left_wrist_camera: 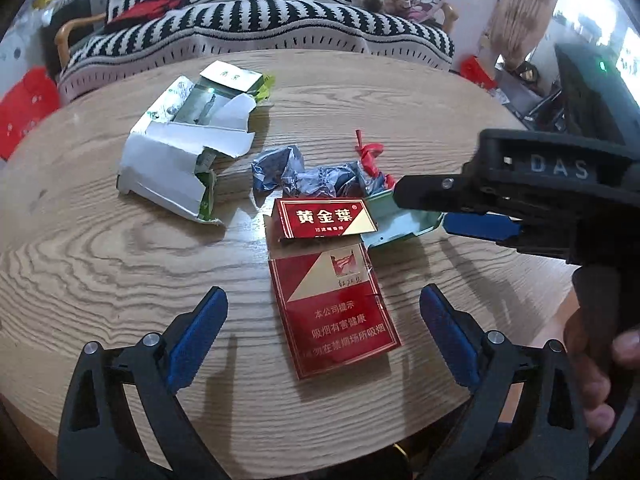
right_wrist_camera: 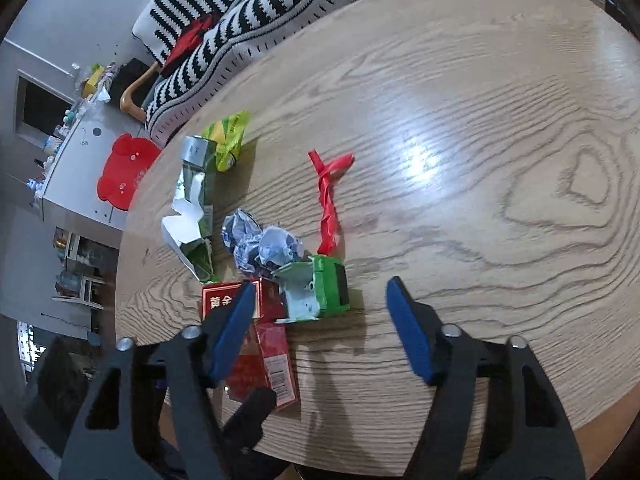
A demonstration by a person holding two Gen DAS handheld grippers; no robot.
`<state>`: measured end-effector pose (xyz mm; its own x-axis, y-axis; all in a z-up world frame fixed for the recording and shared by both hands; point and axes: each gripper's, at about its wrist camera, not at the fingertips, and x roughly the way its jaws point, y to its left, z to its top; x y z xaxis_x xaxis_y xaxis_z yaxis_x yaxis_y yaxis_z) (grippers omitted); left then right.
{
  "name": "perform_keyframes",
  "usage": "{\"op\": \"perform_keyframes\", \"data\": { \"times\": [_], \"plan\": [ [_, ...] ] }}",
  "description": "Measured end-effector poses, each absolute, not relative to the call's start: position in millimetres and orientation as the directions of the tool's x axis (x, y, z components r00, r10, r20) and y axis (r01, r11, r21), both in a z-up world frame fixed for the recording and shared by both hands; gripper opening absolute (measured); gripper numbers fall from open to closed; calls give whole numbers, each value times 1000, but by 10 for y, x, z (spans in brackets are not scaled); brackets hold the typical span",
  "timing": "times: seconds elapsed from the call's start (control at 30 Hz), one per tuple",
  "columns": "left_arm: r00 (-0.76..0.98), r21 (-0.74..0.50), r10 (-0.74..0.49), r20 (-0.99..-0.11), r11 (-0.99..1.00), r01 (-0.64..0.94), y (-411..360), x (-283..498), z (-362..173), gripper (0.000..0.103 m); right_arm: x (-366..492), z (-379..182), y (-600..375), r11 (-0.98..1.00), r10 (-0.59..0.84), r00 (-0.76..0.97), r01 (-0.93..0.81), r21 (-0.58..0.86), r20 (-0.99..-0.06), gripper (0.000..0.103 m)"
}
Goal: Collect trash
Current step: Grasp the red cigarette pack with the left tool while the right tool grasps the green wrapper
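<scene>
round wood-grain counter [left_wrist_camera: 120,280], glossy under a light. behind it a sofa under a black-and-white striped throw [left_wrist_camera: 256,24], a red cushion on it; to the left a red bear-shaped mat [right_wrist_camera: 124,172] on a grey surface.

trash clustered mid-counter: flattened red cigarette pack [left_wrist_camera: 336,308], torn white-and-green carton [left_wrist_camera: 172,168], crumpled silver foil [left_wrist_camera: 296,176], twisted red wrapper [right_wrist_camera: 328,200], small green box [right_wrist_camera: 320,292].

left tongs [left_wrist_camera: 324,332] spread wide, straddling the red cigarette pack, blue pads clear of it, pinching nothing. right tongs [right_wrist_camera: 320,320] partly spread around the green box, pads not pressing it.

only in the left wrist view: right tongs from the side, tip at the green box, fingers of a hand [left_wrist_camera: 600,368] on the handle. only in the right wrist view: a yellow-green snack wrapper [right_wrist_camera: 230,136] in full and the far shelves.
</scene>
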<state>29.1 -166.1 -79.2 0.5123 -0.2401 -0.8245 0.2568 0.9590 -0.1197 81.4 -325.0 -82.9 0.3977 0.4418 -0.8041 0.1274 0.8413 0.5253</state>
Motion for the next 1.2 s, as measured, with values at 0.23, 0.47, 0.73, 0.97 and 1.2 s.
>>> {"op": "perform_keyframes", "data": {
  "times": [0.23,0.47,0.73,0.97,1.2],
  "plan": [
    [490,-97,-183,-853,976,196,-1544,384,-970,93,855,-933,-3247,840,441,388,138,524,-809,47],
    [511,-80,-176,-842,976,204,-1478,358,-911,58,799,-870,-3178,850,440,412,94,518,-798,20],
    [541,-73,-193,-819,969,234,-1182,171,-591,57,553,-568,-3160,870,417,478,37,492,-773,20],
    [553,-96,-214,-805,968,234,-761,-55,-412,57,343,-478,-3216,865,438,482,5,502,-759,20],
    [525,-72,-227,-820,951,299,-615,-442,-461,57,9,-410,-3097,876,451,460,-67,477,-765,20]
  ]
}}
